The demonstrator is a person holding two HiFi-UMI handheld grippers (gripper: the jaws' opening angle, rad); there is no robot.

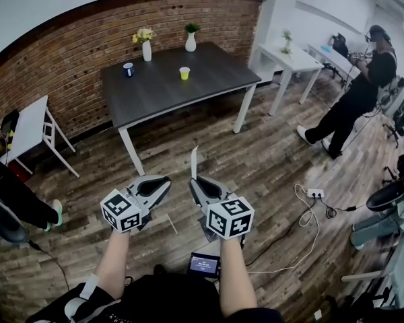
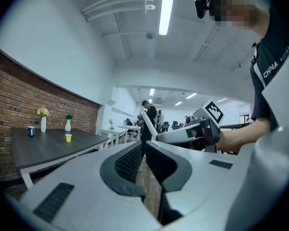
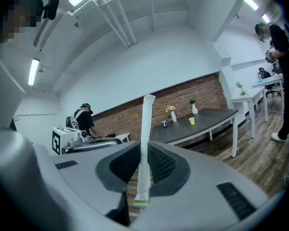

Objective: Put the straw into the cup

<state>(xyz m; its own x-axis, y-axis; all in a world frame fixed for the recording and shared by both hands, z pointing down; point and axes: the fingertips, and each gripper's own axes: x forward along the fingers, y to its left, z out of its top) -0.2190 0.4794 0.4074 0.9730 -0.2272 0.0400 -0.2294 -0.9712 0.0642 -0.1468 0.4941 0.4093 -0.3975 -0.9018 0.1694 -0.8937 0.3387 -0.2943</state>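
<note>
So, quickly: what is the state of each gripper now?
Left gripper: closed, nothing between the jaws.
Right gripper: closed on the wrapped straw.

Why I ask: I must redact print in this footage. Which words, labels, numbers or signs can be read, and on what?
"CHNA": white print on the person's dark sleeve; the smaller line beside it is too small to read.
Marker cubes: black-and-white square patterns only, no letters.
Small screen at the person's waist: too small to read.
Blue mug on the dark table: any print too small to read.
</note>
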